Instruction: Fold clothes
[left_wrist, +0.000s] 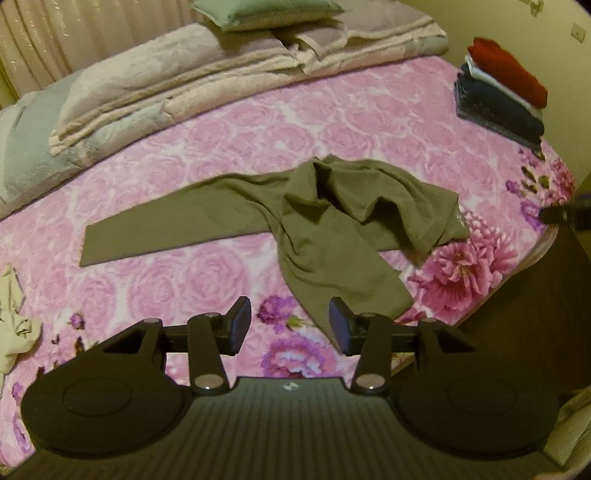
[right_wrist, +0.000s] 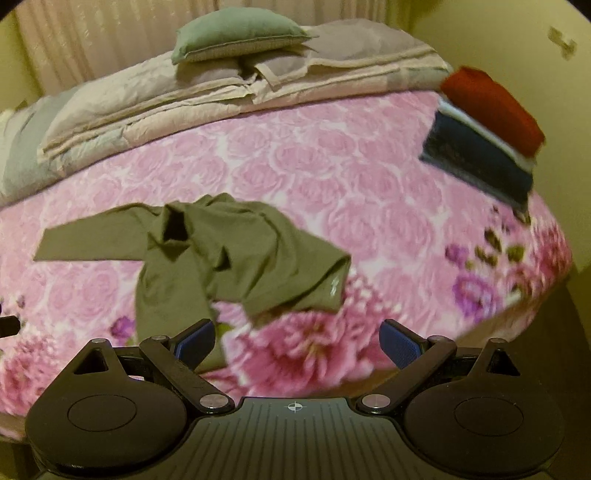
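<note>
black plastic, both tools: two grippers, one per hand, each with two fingers. the left gripper (left_wrist: 290, 325) stands spread, nothing between its dark pads, hovering just above the near edge of the bed with the tip of a sleeve lying under the gap. the right gripper (right_wrist: 297, 341) is spread wider, blue-faced pads apart and empty, above a big printed flower near the bed's edge; its left pad overlaps the same sleeve end in the view.

one olive-green long-sleeved top (left_wrist: 332, 214) lies on the pink rose-print bedcover (left_wrist: 295, 110), near the front and roughly mid-bed. it is unfolded and rumpled: one sleeve stretches out flat to the left, the other runs down toward the grippers, and the body is bunched into loose ridges with a dark hollow at the neck. a small pale mark shows near its right hem.

further out, one stack of folded clothes (left_wrist: 502, 88) sits at the far right corner, red on top, a pale layer under it, dark blue below. one beige and grey folded quilt (left_wrist: 166, 85) runs along the far side, with one green pillow (left_wrist: 266, 11) on it. one pale yellowish crumpled cloth (left_wrist: 14, 317) lies at the left edge in the left view. a ribbed curtain (right_wrist: 92, 33) hangs behind the bed. nothing lies between the grippers and the top.
</note>
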